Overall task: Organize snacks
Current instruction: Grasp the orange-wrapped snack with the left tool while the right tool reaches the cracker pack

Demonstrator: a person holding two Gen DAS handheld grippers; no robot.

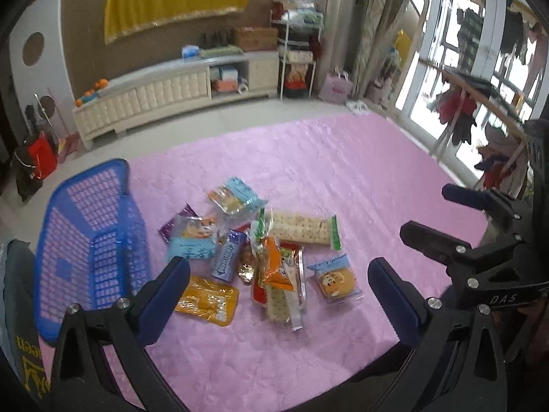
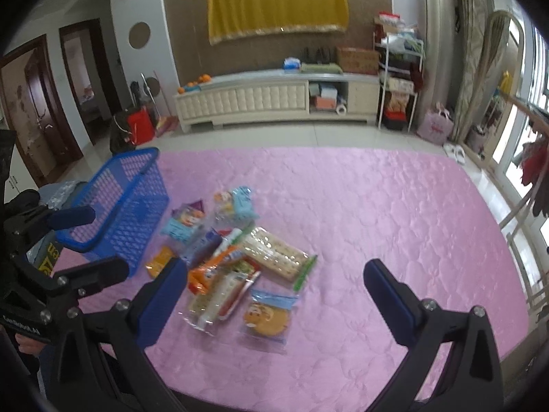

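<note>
A pile of wrapped snacks (image 1: 260, 250) lies on the pink quilted cover (image 1: 343, 171); it also shows in the right wrist view (image 2: 233, 250). A long cracker pack (image 1: 302, 230) lies at the pile's right, and a round cake in a clear wrapper (image 1: 334, 279) lies nearest the right gripper, also seen in the right wrist view (image 2: 266, 317). An empty blue plastic basket (image 1: 92, 250) stands left of the pile, also in the right wrist view (image 2: 123, 206). My left gripper (image 1: 278, 295) is open above the pile. My right gripper (image 2: 274, 292) is open above the cake.
A low cream TV cabinet (image 2: 274, 99) stands across the floor behind the pink cover. A metal shelf rack (image 2: 398, 79) and a drying rack with clothes (image 1: 480, 110) stand to the right. A red bag (image 2: 139, 125) sits by the wall at left.
</note>
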